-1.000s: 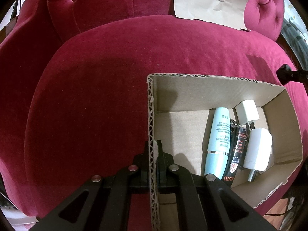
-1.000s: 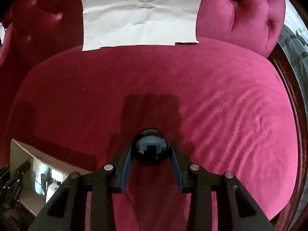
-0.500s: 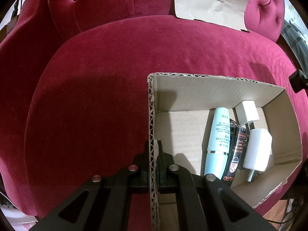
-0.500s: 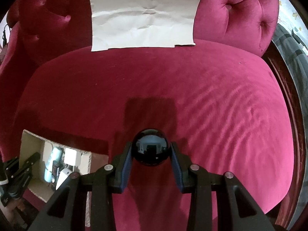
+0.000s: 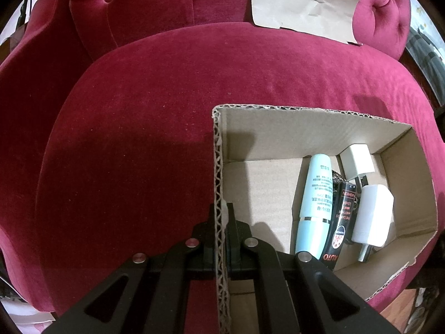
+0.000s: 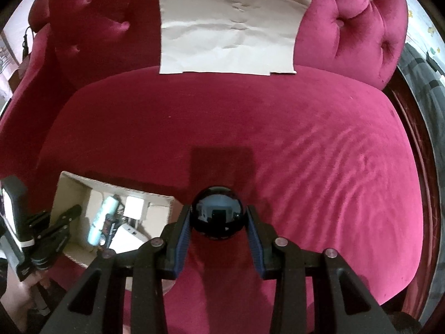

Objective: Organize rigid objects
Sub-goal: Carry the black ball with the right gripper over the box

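My left gripper [image 5: 221,217] is shut on the left wall of an open cardboard box [image 5: 306,128] that sits on a red velvet seat [image 5: 139,139]. In the box lie a light blue tube [image 5: 315,203], a black tube [image 5: 343,222] and two white plug adapters [image 5: 372,217]. My right gripper [image 6: 219,217] is shut on a glossy black ball [image 6: 218,213] and holds it above the seat, to the right of the box [image 6: 72,194]. The left gripper [image 6: 52,231] shows at the box's near-left wall in the right wrist view.
A creased sheet of brown paper [image 6: 228,27] leans on the tufted chair back [image 6: 356,22]. The seat cushion [image 6: 306,153] stretches wide to the right of the box. The chair's wooden edge [image 6: 411,128] runs down the right side.
My right gripper has risen and pulled back with the ball, so the box now shows larger and nearer at lower left. The left gripper and box have barely moved.
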Action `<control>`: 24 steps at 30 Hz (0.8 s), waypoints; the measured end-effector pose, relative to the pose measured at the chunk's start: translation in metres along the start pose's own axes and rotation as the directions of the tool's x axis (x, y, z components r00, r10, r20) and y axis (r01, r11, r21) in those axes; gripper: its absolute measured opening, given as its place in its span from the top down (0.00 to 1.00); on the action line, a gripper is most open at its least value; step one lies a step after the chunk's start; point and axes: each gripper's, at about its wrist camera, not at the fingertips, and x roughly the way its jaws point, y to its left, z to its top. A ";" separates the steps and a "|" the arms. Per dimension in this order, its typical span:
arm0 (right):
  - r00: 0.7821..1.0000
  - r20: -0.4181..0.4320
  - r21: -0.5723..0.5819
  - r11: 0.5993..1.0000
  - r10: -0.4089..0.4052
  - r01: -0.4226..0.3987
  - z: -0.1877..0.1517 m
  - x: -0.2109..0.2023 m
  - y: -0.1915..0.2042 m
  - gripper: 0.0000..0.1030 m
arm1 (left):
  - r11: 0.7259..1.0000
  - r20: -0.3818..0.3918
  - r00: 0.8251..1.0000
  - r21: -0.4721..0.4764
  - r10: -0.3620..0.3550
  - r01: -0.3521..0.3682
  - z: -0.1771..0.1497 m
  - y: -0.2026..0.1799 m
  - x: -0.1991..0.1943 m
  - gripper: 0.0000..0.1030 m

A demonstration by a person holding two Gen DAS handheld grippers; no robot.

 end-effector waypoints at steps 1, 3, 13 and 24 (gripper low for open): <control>1.000 0.000 -0.006 1.000 0.002 -0.002 0.000 -0.002 0.003 0.61 | 1.000 0.000 1.000 -0.001 -0.001 0.001 0.000 0.000 0.000 0.97; 1.000 -0.001 -0.018 1.000 0.009 -0.009 0.000 -0.007 0.010 0.61 | 1.000 0.000 1.000 0.001 0.000 0.000 0.000 0.000 0.000 0.97; 0.999 -0.016 -0.072 0.997 0.037 -0.038 -0.001 -0.013 0.041 0.61 | 1.000 -0.003 1.000 -0.001 -0.004 0.004 0.001 0.001 0.000 0.97; 0.996 -0.029 -0.151 0.985 0.080 -0.083 -0.006 -0.009 0.081 0.61 | 1.000 -0.002 1.000 0.001 -0.005 0.005 -0.001 0.002 0.001 0.97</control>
